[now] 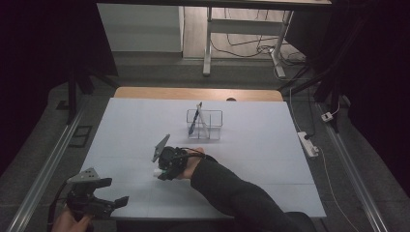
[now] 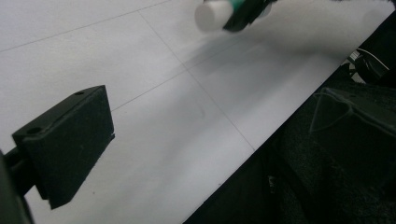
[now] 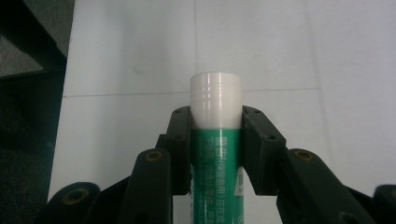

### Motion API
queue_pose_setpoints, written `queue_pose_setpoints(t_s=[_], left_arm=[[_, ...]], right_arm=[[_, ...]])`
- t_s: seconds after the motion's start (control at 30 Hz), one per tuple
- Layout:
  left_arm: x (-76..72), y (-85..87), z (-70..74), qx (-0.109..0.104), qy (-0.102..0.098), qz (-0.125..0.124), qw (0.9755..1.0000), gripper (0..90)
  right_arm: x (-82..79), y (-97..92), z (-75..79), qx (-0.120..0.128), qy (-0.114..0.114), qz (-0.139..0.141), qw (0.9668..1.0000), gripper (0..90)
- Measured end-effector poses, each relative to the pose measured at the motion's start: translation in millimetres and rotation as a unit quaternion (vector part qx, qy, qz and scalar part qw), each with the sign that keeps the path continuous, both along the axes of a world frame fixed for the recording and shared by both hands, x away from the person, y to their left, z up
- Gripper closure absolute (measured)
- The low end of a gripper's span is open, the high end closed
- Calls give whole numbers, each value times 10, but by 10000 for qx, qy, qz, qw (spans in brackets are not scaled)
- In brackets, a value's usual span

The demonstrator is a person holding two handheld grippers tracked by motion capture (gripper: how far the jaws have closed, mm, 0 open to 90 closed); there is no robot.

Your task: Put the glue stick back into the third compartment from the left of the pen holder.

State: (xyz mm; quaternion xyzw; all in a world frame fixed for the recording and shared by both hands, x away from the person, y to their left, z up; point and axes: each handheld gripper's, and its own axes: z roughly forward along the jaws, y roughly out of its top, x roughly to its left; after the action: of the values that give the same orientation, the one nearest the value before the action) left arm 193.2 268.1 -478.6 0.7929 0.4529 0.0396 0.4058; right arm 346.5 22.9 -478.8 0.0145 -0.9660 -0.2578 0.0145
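Right gripper (image 3: 215, 144) pinching a green glue stick (image 3: 215, 154) — lower end cut off, left gripper (image 1: 104, 193) spread, one jaw out of frame, clear organiser (image 1: 205, 124) contents indistinct.

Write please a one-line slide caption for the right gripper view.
Right gripper clamps a green glue stick with a white cap above the white table.

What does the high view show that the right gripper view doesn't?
High view alone: the clear wire-framed holder with pens standing in it at the far middle of the white table, the left claw open near the table's front left corner, and the floor with a power strip. Right gripper view alone: green label print and the ridged white cap of the glue stick. Both: the right claw shut on the glue stick over the white table.
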Motion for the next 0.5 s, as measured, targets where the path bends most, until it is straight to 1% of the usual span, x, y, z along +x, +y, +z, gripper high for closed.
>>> queue_pose_setpoints(t_s=[0.07,0.1,0.17,0.23,0.3,0.43,0.47,0.5], left_arm=[[1,0,0,4,3,-2,10000,0],[2,-1,0,3,5,-1,10000,0],[2,-1,-1,4,7,5,10000,0],[4,-2,-1,4,12,6,10000,0],[4,-3,0,6,14,8,10000,0],[5,-3,-1,0,19,17,10000,0],[5,-2,-1,-2,20,19,10000,0],[5,-2,-1,-1,20,19,10000,0]], right_arm=[[20,-66,45,200,17,-180,9996,658],[56,-102,83,228,-63,-136,9996,658],[89,-186,144,333,-12,-327,9989,658],[121,-272,196,457,13,-548,9974,658],[156,-355,241,602,17,-743,9954,658],[244,-522,329,801,-27,-1061,9911,658],[261,-554,345,826,-55,-1114,9903,657],[278,-596,369,852,-84,-1225,9888,658]])
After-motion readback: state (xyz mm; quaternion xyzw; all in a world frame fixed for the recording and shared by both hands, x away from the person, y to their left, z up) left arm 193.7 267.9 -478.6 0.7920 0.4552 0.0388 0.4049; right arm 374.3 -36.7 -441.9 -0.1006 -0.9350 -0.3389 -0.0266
